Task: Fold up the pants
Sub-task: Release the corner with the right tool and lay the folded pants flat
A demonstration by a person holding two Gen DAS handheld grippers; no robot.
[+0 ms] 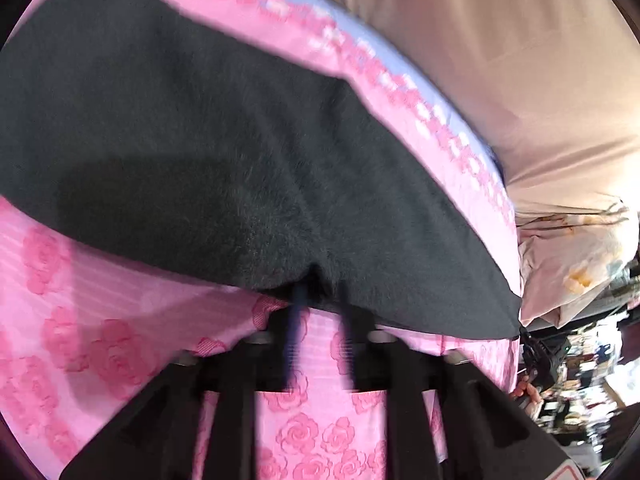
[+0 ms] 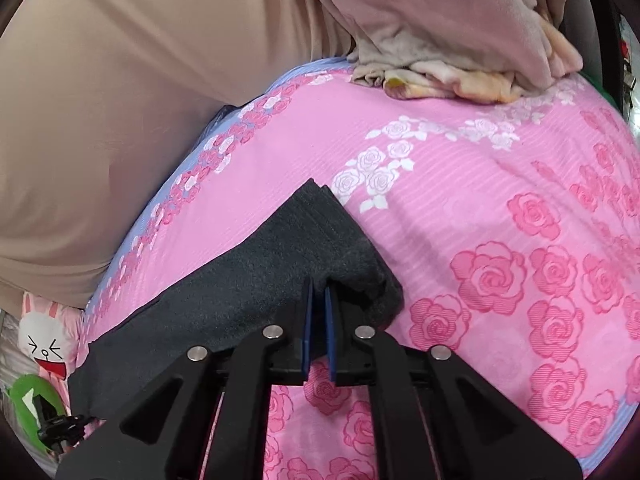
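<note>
Dark grey fleece pants (image 1: 208, 140) lie on a pink rose-print bedsheet (image 1: 80, 340). In the left wrist view my left gripper (image 1: 320, 292) has its blue fingers pushed into the near edge of the pants, pinching the fabric; the view is blurred by motion. In the right wrist view my right gripper (image 2: 319, 286) is shut on the pants (image 2: 280, 264) near the ribbed cuff end (image 2: 316, 200), which points away over the sheet (image 2: 500, 200).
A beige padded headboard or wall (image 1: 500, 60) runs along the bed's far side and shows in the right wrist view (image 2: 120, 80). A crumpled pale pink blanket (image 2: 440, 40) lies at the head of the bed. A rabbit cartoon cushion (image 2: 44, 344) sits at the lower left.
</note>
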